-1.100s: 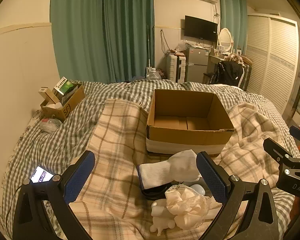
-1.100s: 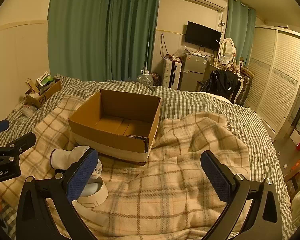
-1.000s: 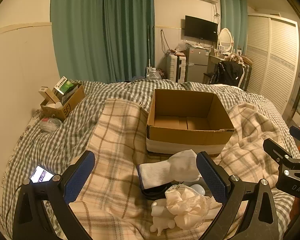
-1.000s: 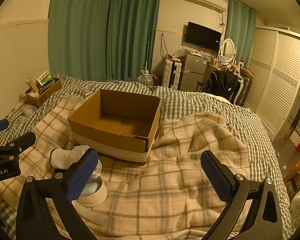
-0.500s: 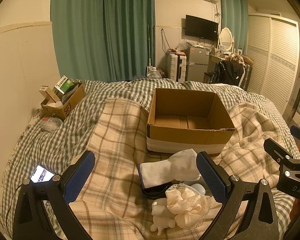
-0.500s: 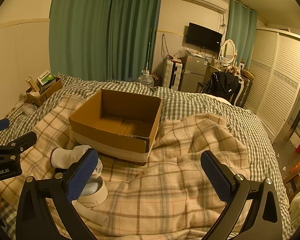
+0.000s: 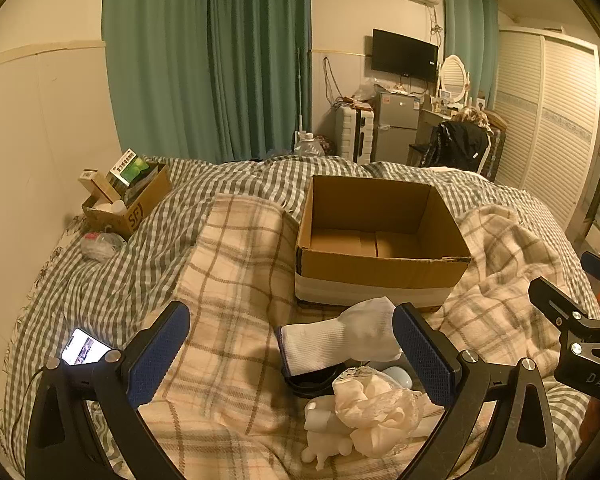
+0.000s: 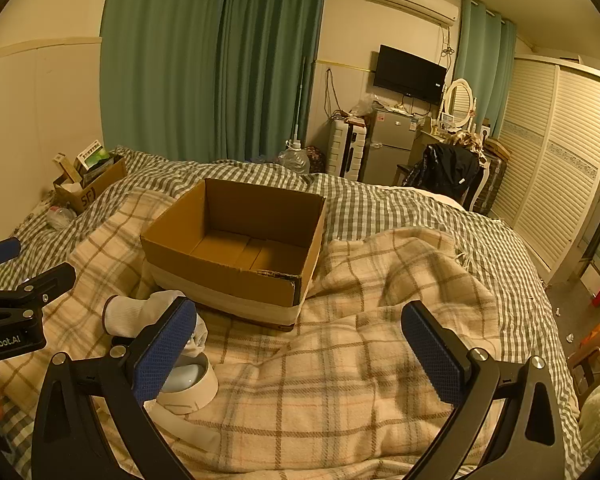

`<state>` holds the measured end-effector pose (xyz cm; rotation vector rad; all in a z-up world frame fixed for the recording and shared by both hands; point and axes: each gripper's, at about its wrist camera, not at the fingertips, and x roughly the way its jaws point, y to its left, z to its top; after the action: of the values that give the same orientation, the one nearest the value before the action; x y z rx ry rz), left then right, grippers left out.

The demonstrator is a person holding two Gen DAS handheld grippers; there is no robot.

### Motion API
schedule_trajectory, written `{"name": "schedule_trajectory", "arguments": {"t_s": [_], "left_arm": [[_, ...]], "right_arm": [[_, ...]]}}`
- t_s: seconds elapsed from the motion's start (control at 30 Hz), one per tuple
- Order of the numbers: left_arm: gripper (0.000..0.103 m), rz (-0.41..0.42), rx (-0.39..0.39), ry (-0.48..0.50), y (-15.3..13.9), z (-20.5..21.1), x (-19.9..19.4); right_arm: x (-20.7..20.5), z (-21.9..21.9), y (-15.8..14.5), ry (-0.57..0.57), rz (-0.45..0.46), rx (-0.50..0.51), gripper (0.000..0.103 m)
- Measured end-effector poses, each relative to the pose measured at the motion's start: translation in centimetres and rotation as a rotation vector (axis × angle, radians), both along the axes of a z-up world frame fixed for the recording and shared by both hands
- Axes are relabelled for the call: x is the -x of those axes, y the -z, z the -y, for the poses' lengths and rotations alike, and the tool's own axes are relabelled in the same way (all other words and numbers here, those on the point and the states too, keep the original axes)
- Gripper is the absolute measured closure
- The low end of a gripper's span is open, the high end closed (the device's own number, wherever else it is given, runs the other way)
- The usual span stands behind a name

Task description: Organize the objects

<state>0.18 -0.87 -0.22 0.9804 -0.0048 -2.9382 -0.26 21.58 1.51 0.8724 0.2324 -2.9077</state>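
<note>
An open, empty cardboard box (image 7: 380, 240) (image 8: 236, 240) sits on a plaid blanket on the bed. In front of it lies a small pile: a white sock (image 7: 340, 338) (image 8: 140, 314), a cream lace cloth (image 7: 376, 412), a small white figurine (image 7: 324, 436), a roll of tape (image 8: 186, 390) with a pale blue object inside it. My left gripper (image 7: 292, 354) is open and empty, hovering over the pile. My right gripper (image 8: 300, 350) is open and empty over the blanket, right of the pile.
A lit phone (image 7: 85, 350) lies on the checked duvet at the left. A small carton of boxes (image 7: 126, 196) stands by the wall. A fridge (image 7: 396, 128), chair with a black jacket (image 7: 456, 148) and wardrobe (image 7: 548, 120) are beyond the bed.
</note>
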Motion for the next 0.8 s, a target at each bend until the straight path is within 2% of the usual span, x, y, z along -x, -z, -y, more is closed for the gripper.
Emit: {"name": "schedule_trajectory", "arguments": {"t_s": [0.8], "left_arm": [[0.0,0.018,0.005,0.011,0.18,-0.63,0.03]], "right_arm": [[-0.06,-0.01,-0.02,-0.012,0.002,-0.007,0.0]]}}
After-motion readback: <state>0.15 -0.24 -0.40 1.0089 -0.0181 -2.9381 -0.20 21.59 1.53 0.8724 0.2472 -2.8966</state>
